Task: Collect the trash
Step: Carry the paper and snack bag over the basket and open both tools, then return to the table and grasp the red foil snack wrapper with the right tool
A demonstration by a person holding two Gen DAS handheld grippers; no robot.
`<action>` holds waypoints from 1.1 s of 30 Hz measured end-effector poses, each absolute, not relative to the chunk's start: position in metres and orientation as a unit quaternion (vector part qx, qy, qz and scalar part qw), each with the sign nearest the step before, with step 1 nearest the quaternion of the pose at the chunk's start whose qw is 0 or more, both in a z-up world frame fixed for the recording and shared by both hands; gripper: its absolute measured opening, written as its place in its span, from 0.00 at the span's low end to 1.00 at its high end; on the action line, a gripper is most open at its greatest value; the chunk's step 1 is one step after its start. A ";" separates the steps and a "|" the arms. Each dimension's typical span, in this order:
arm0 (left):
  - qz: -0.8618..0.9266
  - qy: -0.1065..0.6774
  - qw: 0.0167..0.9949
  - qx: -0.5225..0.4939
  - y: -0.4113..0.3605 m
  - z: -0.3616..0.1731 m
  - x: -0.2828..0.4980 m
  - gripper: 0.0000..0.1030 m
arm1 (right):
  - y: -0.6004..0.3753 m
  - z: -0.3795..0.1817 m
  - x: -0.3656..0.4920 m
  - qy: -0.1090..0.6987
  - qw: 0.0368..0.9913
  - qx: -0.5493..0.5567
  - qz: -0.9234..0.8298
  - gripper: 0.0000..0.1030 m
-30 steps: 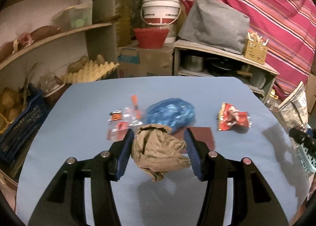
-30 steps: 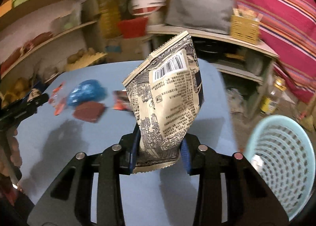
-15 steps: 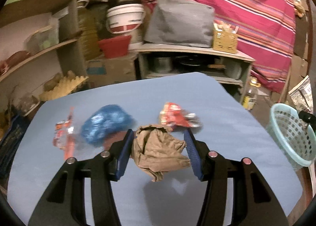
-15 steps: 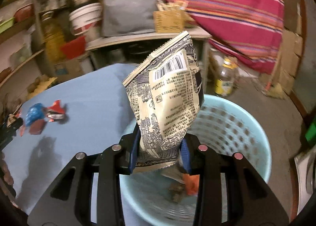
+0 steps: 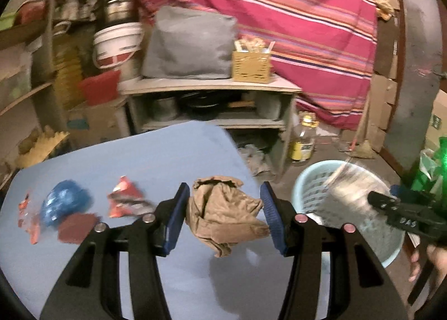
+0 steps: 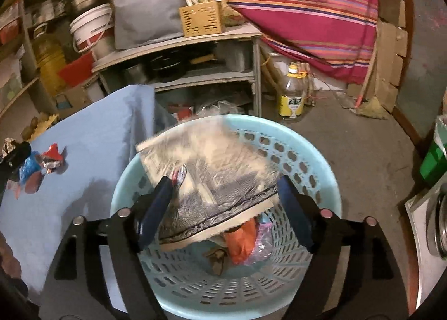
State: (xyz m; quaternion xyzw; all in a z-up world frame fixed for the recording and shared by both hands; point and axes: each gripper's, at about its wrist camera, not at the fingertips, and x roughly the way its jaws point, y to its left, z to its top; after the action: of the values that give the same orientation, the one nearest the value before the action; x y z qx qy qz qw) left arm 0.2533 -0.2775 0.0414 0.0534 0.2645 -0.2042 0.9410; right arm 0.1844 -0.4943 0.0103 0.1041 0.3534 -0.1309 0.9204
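Right gripper (image 6: 223,205) just released printed bag (image 6: 212,177) (text blurred); left gripper (image 5: 225,218) grasps brown wad (image 5: 223,214)

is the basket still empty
No, the light blue basket already holds trash at its bottom, including an orange wrapper, below the printed snack bag.

One light-blue basket (image 6: 293,135) and two grippers, left (image 5: 225,218) and right (image 6: 223,211). Four bits of trash sit lower left on the table (image 5: 156,152), plus one oil bottle (image 6: 292,93).

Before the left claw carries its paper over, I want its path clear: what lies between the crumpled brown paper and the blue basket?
In the left wrist view, only bare blue table edge and floor separate the crumpled brown paper from the blue basket.
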 end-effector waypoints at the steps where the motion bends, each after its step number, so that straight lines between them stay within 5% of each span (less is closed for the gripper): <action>1: -0.210 0.262 0.940 0.055 -0.287 0.042 0.252 0.51 | -0.500 0.011 0.182 0.350 0.920 0.116 -0.132 0.76; 10: -0.240 0.273 0.929 0.063 -0.345 0.036 0.254 0.51 | -0.531 0.022 0.159 0.312 0.921 0.148 -0.181 0.95; 23: -0.271 0.304 0.910 0.080 -0.415 0.005 0.255 0.52 | -0.567 0.027 0.132 0.278 0.914 0.203 -0.213 0.96; 33: -0.279 0.306 0.908 0.065 -0.412 0.011 0.261 0.83 | -0.567 0.025 0.133 0.284 0.912 0.203 -0.215 0.96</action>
State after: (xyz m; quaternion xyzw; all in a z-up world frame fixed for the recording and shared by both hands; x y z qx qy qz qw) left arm 0.2613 -0.4116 0.0110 0.0655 0.3064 -0.2794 0.9076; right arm 0.1332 -0.5672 0.0254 0.2028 0.2845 -0.2153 0.9119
